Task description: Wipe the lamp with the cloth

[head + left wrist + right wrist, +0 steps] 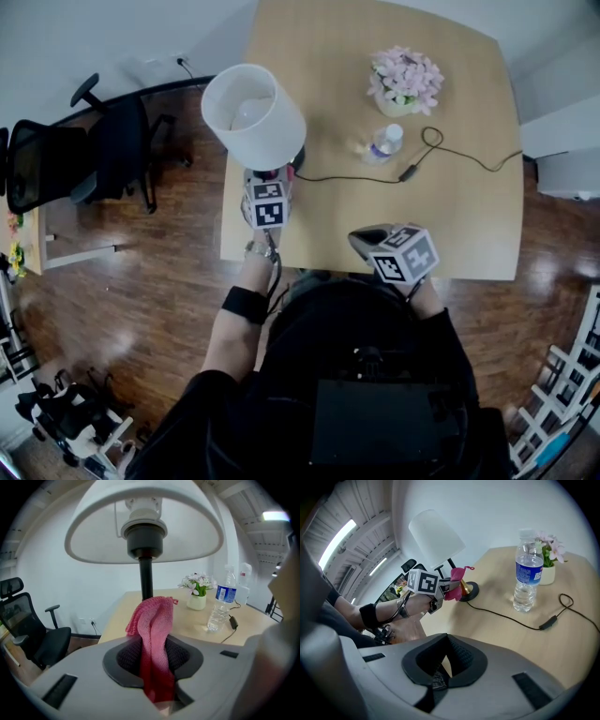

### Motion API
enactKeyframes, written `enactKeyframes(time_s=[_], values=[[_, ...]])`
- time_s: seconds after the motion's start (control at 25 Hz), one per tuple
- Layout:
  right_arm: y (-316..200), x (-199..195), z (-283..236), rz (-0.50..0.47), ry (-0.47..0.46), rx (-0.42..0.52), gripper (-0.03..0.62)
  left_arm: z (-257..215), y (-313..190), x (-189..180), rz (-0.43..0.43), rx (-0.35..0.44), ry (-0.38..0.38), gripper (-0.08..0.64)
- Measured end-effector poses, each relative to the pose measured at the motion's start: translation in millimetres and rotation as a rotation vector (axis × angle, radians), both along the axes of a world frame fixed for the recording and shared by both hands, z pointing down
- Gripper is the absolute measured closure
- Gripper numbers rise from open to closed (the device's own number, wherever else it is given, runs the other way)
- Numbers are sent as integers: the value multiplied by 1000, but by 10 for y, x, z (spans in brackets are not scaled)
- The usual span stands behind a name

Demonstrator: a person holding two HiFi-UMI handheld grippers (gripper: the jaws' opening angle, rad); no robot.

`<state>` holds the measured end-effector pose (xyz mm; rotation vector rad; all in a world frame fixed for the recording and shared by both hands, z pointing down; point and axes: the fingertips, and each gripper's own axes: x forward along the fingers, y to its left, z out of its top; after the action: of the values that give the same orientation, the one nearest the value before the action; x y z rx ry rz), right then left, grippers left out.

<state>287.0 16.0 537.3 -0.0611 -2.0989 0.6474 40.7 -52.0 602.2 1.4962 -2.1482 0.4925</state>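
Note:
The lamp has a white shade on a black pole and stands at the table's near left corner. A pink knitted cloth is pinched upright in my left gripper, just in front of the pole and under the shade. In the right gripper view that left gripper holds the cloth next to the lamp's round base. My right gripper hangs over the table's near edge, its pads together with nothing between them; in the head view it sits right of the lamp.
On the wooden table stand a water bottle and a pot of pink flowers. The lamp's black cable with an inline switch runs across to the right. A black office chair stands left of the table.

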Motion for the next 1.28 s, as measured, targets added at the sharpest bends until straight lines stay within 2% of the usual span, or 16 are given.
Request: enactKeyframes(time_s=[0.12,0.24,0.44,0.64,0.96,1.08,1.2,1.28], values=[[54,-79,24,10,8,4,588,135,-33,-8,34,-19,42,443],[127,-171,73,24,18,13,589,340,-12,-5,79,-73,93,443],[255,-307,145,41,19,18,589,536,40,-20,136,-131,126,443],[231,-399,304,29,38,52,589,673,154,-28,126,-198,156,443],[242,-720,434,-11,-14,33,589,715,196,36,127,-324,184,445],[376,-830,495,-19,-61,-18,589,735,276,85,152,-386,159,445],[521,-759,549,5,-90,-75,589,795,522,308,207,-467,169,445],[579,-678,612,25,-97,-94,589,807,685,383,215,-474,164,445]])
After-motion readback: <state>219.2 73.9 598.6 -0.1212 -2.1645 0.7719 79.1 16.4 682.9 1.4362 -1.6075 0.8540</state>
